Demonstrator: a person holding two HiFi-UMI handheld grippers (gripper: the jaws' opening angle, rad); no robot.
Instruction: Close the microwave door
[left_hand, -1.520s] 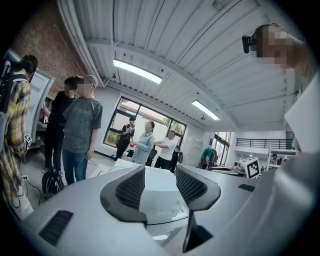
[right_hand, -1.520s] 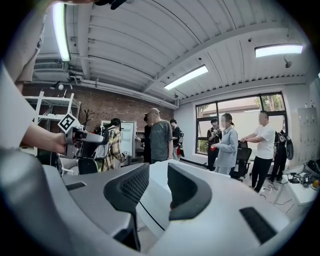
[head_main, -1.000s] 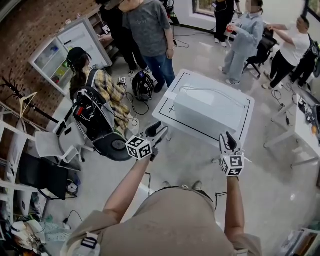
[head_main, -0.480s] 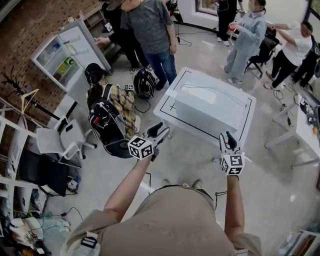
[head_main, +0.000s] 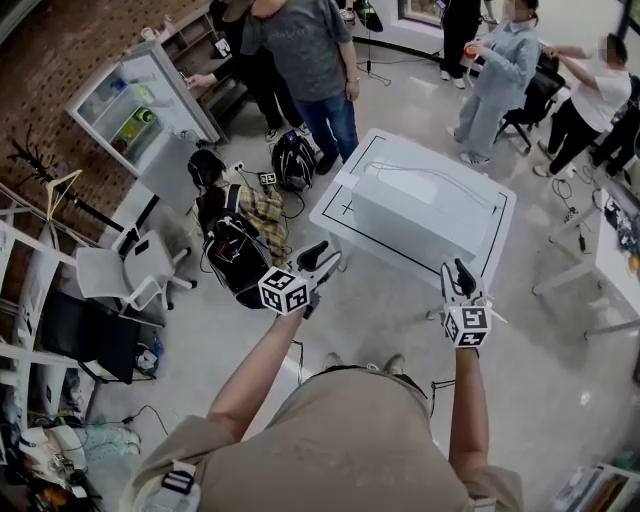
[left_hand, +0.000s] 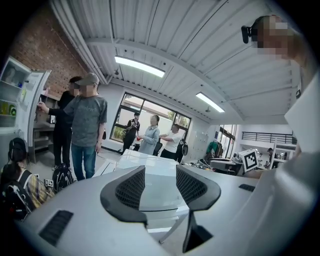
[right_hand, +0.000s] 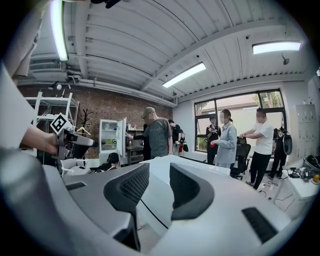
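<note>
A white box-shaped microwave (head_main: 420, 205) sits on a white table (head_main: 345, 212) marked with a black line, straight ahead of me. I cannot tell how its door stands. My left gripper (head_main: 322, 262) hovers in the air just short of the table's near left corner, its jaws open with nothing between them. My right gripper (head_main: 463, 276) hangs before the table's near edge on the right, also open and empty. In the left gripper view, the left gripper (left_hand: 160, 184) frames the table (left_hand: 150, 162). The right gripper (right_hand: 159, 184) points at the table (right_hand: 165, 167) too.
Several people stand behind and around the table. A person (head_main: 240, 215) crouches with a black backpack (head_main: 238, 258) at my left, close to the left gripper. An open fridge (head_main: 140, 100), a white chair (head_main: 135, 272) and shelves are at the left. Another table (head_main: 610, 255) is at the right.
The crouching person with the backpack has shifted toward me and the table. Both grippers stay in nearly the same spots, jaws unchanged.
</note>
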